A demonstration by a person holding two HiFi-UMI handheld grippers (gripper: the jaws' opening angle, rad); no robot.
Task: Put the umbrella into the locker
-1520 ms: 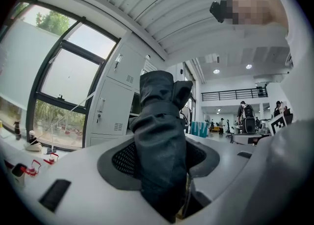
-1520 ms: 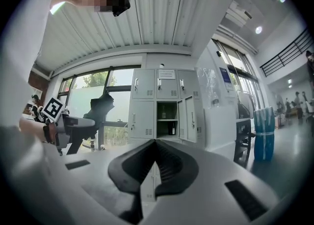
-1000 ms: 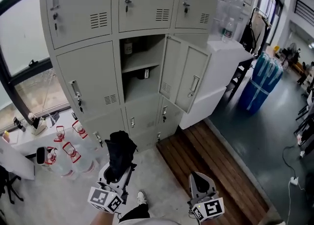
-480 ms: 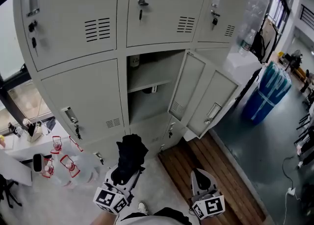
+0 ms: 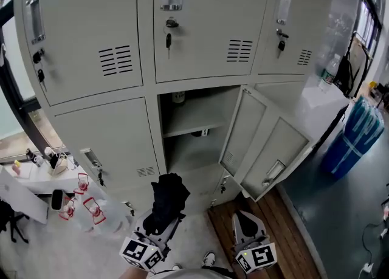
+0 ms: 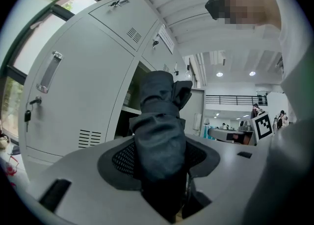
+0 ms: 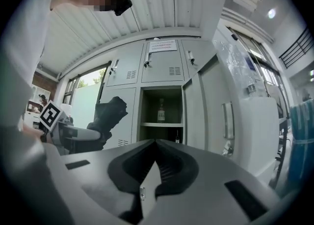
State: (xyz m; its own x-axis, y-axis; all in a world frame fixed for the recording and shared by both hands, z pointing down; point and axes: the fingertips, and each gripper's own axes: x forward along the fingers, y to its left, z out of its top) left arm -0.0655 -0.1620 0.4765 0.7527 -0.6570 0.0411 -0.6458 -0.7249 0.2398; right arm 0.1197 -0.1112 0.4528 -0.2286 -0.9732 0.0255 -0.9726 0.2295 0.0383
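Grey lockers (image 5: 91,41) fill the wall ahead, and one locker (image 5: 193,150) in the middle stands open, its door (image 5: 267,147) swung to the right. Just below that open locker my left gripper (image 5: 157,229) squeezes the folded black umbrella (image 5: 167,202), which sticks up out of its jaws. My right gripper (image 5: 245,222), lower and right of the open locker, has its jaws pressed together, holding nothing.

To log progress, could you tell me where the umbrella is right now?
In the head view the umbrella sits low and left of centre, clamped in the left gripper, in front of the open locker, not yet inside.
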